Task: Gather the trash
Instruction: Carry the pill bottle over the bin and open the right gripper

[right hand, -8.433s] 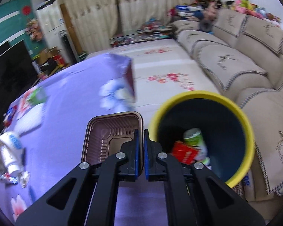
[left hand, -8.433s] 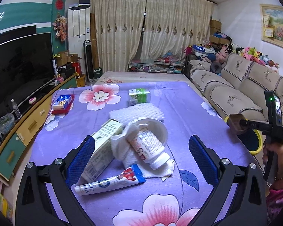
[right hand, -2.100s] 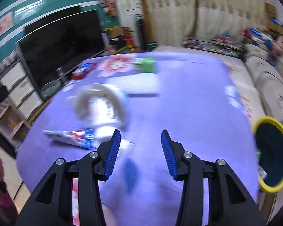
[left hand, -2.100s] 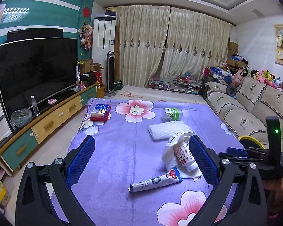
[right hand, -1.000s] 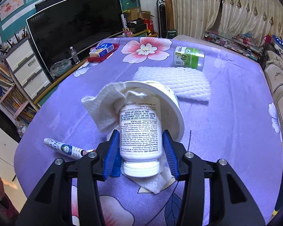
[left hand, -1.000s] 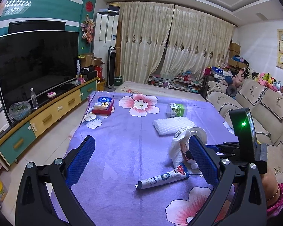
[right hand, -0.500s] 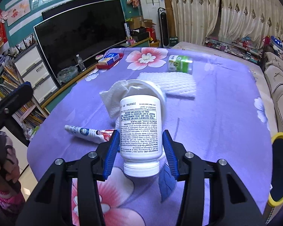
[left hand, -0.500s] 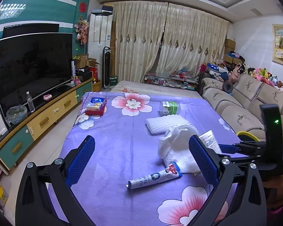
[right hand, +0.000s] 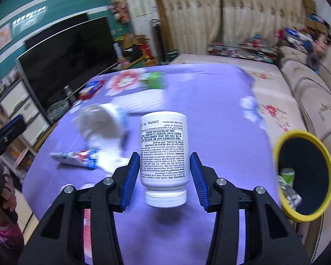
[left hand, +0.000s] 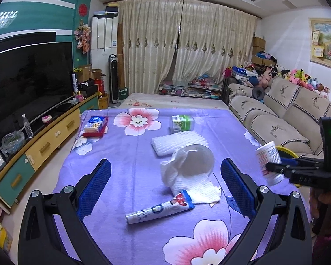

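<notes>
Right wrist view: crumpled white paper towel (right hand: 99, 130) and toothpaste tube (right hand: 75, 155) lie on purple floral tablecloth (right hand: 209, 114); right gripper (right hand: 164, 174) clamps white plastic pill bottle (right hand: 164, 154), cap toward camera, above cloth; yellow-rimmed dark bin (right hand: 303, 174) beside table; left gripper (left hand: 165, 185) hangs agape, empty.

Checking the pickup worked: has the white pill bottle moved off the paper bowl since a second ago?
Yes. The white pill bottle, gripped by the right claw, has left the paper bowl and gone right, toward the yellow-rimmed bin.
</notes>
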`<state>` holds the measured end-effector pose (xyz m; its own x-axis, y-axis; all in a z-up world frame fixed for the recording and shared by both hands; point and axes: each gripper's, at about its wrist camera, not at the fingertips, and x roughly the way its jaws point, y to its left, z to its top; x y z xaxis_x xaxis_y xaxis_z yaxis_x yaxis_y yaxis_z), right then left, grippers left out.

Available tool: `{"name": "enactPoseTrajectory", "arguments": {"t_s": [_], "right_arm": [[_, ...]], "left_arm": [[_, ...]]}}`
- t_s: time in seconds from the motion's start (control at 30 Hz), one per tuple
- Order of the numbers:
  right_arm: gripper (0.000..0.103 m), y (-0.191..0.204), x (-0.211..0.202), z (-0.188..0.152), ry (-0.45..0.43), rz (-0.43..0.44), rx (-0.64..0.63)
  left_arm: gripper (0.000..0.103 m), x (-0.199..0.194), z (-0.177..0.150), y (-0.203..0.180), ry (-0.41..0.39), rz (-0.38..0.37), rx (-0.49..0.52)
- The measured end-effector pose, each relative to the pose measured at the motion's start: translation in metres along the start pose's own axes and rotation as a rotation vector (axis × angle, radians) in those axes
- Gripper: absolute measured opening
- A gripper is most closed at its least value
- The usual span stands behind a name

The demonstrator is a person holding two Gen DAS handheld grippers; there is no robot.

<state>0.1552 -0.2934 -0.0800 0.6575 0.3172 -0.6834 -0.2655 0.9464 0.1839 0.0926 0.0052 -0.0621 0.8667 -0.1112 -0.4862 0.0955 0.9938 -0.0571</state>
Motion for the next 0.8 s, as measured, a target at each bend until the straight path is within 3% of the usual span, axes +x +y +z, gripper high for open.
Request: {"name": "enactPoseTrajectory", "arguments": {"t_s": [0.33, 0.53, 0.7, 0.8], "right_arm": [[0.045, -0.139, -0.02, -0.016, -0.053, -0.256, 0.257], [0.045, -0.209, -0.006, -0.029, -0.009, -0.402, 0.363], [0.046, -0.24, 0.014, -0.037, 0.038, -0.474, 0.4], [0.051, -0.247, 0.02, -0.041, 0.043, -0.484, 0.416]], "left_arm": [[0.098, 0.024, 0.002, -0.025, 0.034, -0.018, 0.049], [0.098, 0.039, 0.001, -0.034, 0.062, -0.022, 0.063], [0.098, 0.049, 0.0, -0.041, 0.079, -0.025, 0.083], [0.098, 0.053, 0.0, -0.044, 0.084, -0.025, 0.091]]}}
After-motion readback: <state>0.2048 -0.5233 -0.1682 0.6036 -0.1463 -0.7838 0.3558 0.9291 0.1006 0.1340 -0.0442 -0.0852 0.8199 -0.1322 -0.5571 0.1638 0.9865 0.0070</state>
